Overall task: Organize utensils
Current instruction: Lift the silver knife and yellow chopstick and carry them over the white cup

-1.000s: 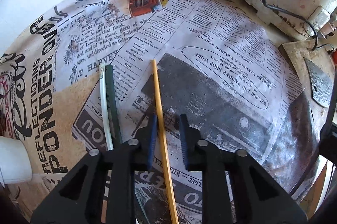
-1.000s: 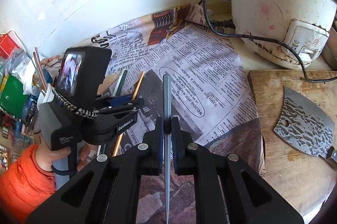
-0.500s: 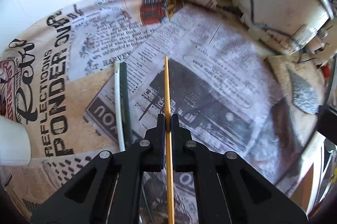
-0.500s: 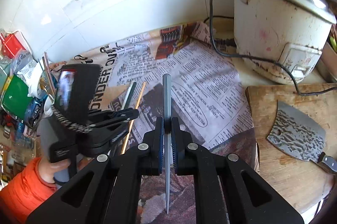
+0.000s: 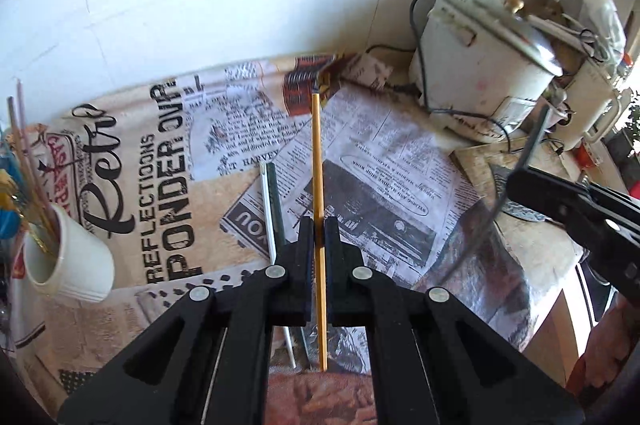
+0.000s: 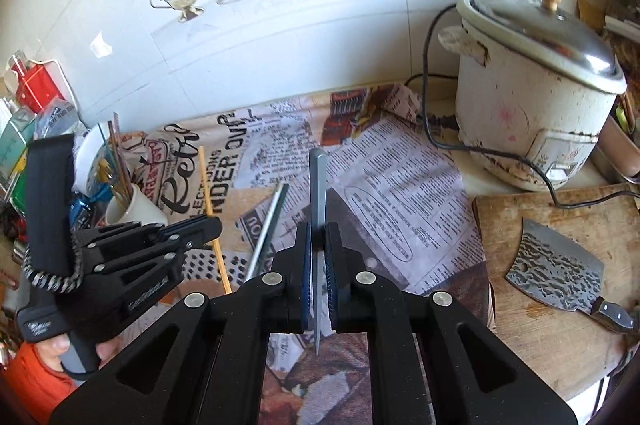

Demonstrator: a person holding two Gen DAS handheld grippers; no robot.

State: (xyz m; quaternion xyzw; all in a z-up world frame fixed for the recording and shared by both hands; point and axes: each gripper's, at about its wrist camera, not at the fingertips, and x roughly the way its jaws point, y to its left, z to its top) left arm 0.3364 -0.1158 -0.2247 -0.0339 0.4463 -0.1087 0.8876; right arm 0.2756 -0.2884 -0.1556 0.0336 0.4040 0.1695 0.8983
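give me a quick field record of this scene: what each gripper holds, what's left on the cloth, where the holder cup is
left gripper: shut on yellow chopstick
right gripper: shut on grey chopstick
left on cloth: green chopstick and white chopstick, side by side
surface: newspaper-print cloth
holder: white cup at the cloth's left edge, sticks already in it
nearby: rice cooker, cleaver on cutting board

The left gripper (image 5: 319,239) points steeply downward, jaws clamped tight — a hand (image 6: 76,349) in an orange sleeve grips its handle from below. The right gripper (image 6: 319,245) angles down too — jaws pressed together, well apart from the left.
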